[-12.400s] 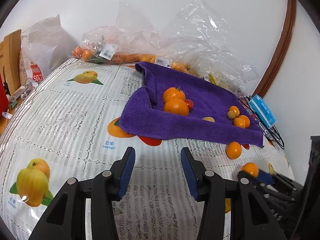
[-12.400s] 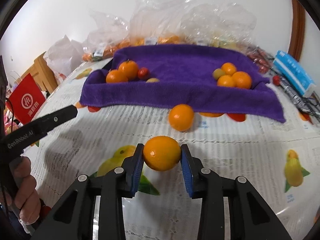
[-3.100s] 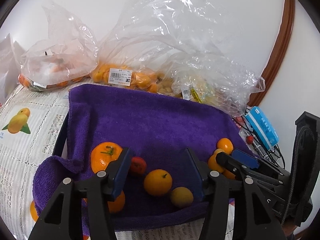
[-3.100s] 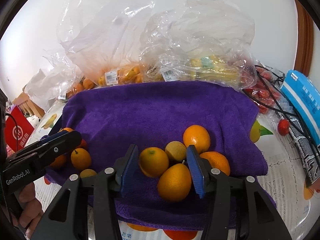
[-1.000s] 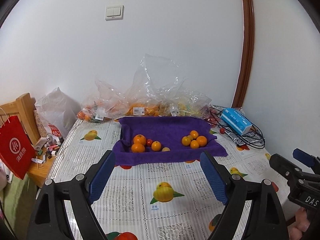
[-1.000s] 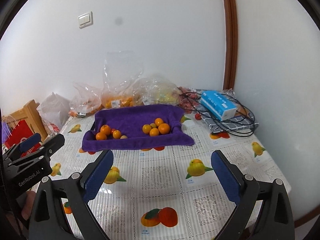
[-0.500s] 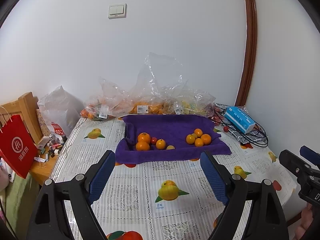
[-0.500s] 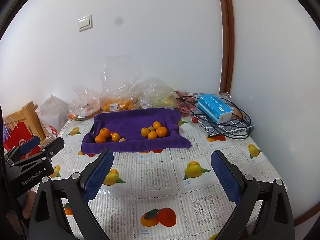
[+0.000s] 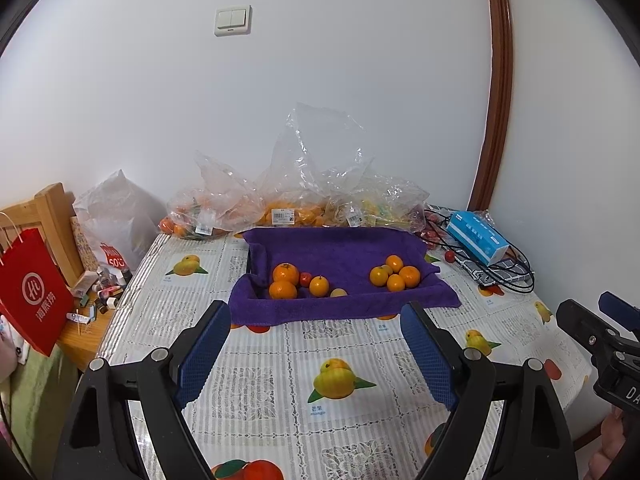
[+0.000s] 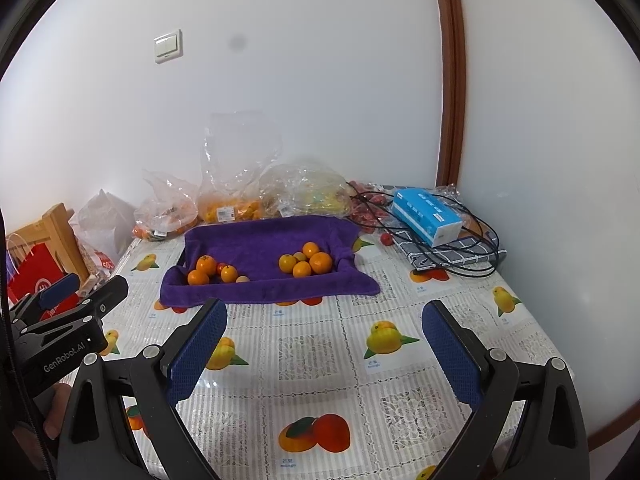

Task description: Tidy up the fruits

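A purple towel (image 9: pixel 340 252) (image 10: pixel 260 244) lines a tray at the far side of the table. On its left lie several oranges (image 9: pixel 285 282) (image 10: pixel 204 269) with a small red fruit and a pale one. On its right sits a cluster of oranges (image 9: pixel 394 274) (image 10: pixel 306 262). My left gripper (image 9: pixel 316 314) is wide open and empty, held back above the near table. My right gripper (image 10: pixel 324 312) is also wide open and empty, well short of the towel. Each gripper shows at the edge of the other's view.
Clear plastic bags of fruit (image 9: pixel 296 204) (image 10: pixel 236 200) lie behind the towel by the wall. A blue tissue pack (image 9: pixel 476 236) (image 10: pixel 426 216) and black cables (image 10: pixel 472 256) lie at the right. A red paper bag (image 9: pixel 30 296) and wooden chair (image 9: pixel 56 224) stand left. The tablecloth (image 9: pixel 332 380) has fruit prints.
Both grippers have pulled back from the towel and opened wide. The orange the right gripper held earlier now lies on the towel. In the last second the views barely shift.
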{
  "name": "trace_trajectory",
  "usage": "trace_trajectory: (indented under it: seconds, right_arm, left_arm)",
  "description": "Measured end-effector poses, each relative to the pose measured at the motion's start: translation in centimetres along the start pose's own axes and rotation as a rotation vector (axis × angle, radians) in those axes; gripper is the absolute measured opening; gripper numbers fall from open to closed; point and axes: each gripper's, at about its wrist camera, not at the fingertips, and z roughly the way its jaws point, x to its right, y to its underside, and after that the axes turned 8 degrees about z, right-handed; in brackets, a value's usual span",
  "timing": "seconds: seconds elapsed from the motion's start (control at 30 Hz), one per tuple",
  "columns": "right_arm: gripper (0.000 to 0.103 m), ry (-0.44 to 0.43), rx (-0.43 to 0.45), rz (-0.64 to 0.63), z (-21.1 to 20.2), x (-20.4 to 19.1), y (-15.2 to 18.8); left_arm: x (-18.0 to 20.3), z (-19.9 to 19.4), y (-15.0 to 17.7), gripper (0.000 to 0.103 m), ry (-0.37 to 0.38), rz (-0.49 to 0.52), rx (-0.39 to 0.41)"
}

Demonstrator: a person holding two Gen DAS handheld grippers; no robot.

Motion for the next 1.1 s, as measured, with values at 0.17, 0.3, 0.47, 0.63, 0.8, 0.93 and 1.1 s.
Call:
trace_trajectory:
  seconds: [0.17,0.3,0.47,0.63,0.8,0.93,1.1]
  right_arm:
    - [0.097,0.004,-0.004,0.002,0.23,0.17,0.03]
    - [0.097,0.006,-0.004,-0.002,0.31,0.05,0.09]
    - [0.097,0.002,-0.003,-0.003,0.41,-0.02,0.26]
    - [0.097,0.003,0.000,-0.003,0.36,-0.04,0.27]
    - [0.097,0.000,-0.001,-0.001,0.35,-0.13,0.30]
    - [0.097,-0.003,0.001,-0.006,0.29,-0.30,0.29]
    - [0.097,-0.003,0.005,-0.007,0.18,-0.32,0.23]
  left_arm:
    - [0.07,0.01,-0.01,0.086,-0.002,-0.001,-0.001]
    - [0.07,-0.09,-0.01,0.086,-0.002,0.001,0.000]
    - [-0.05,-0.07,-0.08,0.086,-0.002,0.000,-0.001]
    - [-0.12,-0.10,-0.14,0.086,0.001,0.001,0.001]
    - [-0.14,-0.13,-0.20,0.086,0.002,0.001,0.002]
    - [-0.17,-0.17,-0.20,0.086,0.002,0.001,-0.001]
    - [-0.25,-0.15,-0.19,0.086,0.003,0.000,-0.001]
